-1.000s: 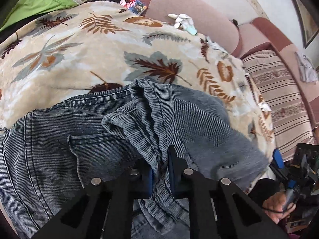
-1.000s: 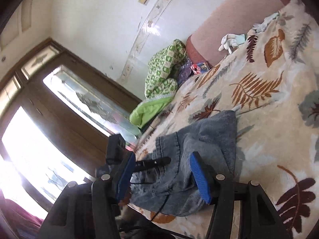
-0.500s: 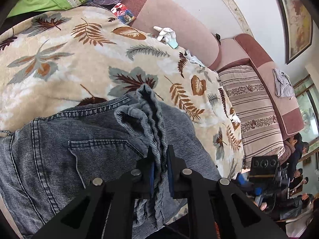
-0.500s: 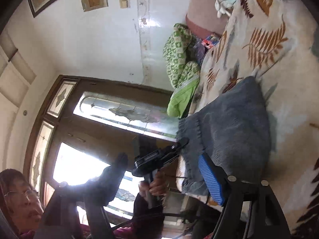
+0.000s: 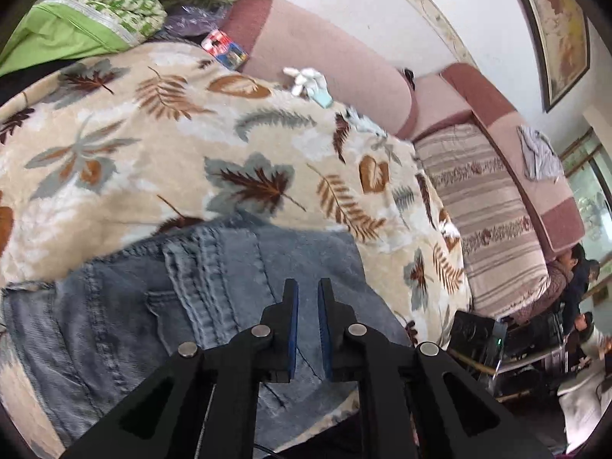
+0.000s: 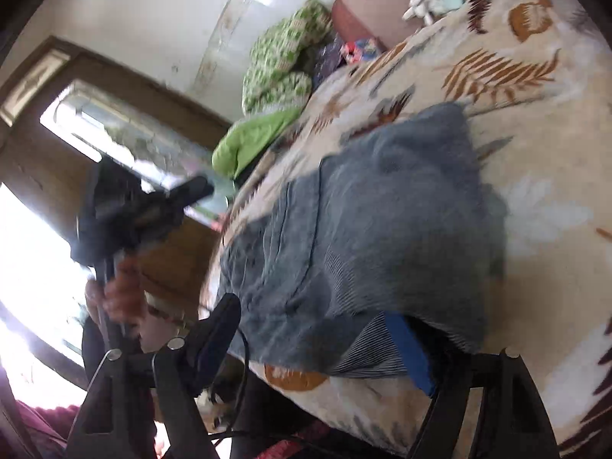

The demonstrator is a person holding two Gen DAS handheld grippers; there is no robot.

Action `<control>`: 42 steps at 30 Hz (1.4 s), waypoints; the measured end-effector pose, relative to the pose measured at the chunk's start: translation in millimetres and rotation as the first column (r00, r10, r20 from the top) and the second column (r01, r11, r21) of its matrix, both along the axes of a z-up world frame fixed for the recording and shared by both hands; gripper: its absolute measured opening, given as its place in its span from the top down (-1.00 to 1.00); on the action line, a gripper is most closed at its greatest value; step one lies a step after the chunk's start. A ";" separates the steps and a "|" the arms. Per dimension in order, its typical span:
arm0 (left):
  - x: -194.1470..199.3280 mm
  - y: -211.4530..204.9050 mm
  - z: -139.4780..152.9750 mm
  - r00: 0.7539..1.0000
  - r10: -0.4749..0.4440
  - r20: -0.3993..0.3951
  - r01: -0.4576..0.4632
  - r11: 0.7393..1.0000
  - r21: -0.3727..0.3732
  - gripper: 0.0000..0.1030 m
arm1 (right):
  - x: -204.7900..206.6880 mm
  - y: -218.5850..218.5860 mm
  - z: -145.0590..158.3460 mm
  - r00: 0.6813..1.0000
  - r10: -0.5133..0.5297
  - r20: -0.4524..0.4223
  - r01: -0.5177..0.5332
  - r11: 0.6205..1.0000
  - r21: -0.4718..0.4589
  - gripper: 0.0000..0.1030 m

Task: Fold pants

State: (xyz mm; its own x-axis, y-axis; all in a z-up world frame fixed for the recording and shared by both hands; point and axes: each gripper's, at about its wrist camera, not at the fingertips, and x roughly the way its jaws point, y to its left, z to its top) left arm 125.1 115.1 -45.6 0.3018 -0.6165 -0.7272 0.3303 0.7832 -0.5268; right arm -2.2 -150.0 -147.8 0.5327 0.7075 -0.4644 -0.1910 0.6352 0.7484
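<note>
Grey-blue jeans [image 5: 214, 290] lie folded on a leaf-print blanket [image 5: 160, 145] near its front edge; they also show in the right wrist view [image 6: 375, 237]. My left gripper [image 5: 305, 290] hovers just above the jeans with its blue pads a narrow gap apart and nothing between them. My right gripper [image 6: 317, 329] is wide open at the near edge of the jeans. Its right pad [image 6: 405, 348] sits partly under a fold of denim. The hand-held left gripper [image 6: 153, 206] shows off the sofa's side in the right wrist view.
A green patterned quilt [image 5: 153, 0] and green pillow [image 5: 65, 34] lie at the sofa's far left end. A white cloth toy [image 5: 308, 78] rests against the pink backrest [image 5: 325, 49]. A striped cushion [image 5: 485, 222] lies to the right. People sit at far right [image 5: 573, 271].
My left gripper let go of the bunched denim and the jeans now lie flat. The right gripper swung back down to the jeans' near edge.
</note>
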 end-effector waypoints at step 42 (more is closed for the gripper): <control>-3.1 -119.1 -77.2 0.995 0.032 -0.096 0.049 0.677 0.734 0.89 | 86.4 -84.8 2.1 0.955 -0.249 -0.163 0.218 0.958 -0.186 -0.41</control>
State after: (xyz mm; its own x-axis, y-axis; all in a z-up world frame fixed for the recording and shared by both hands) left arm 122.0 -4.0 -122.8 0.2056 0.1265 -0.9704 0.3205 0.9282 0.1889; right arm 84.2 -234.7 -145.7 0.5687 0.4790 -0.6687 0.1078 0.7625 0.6379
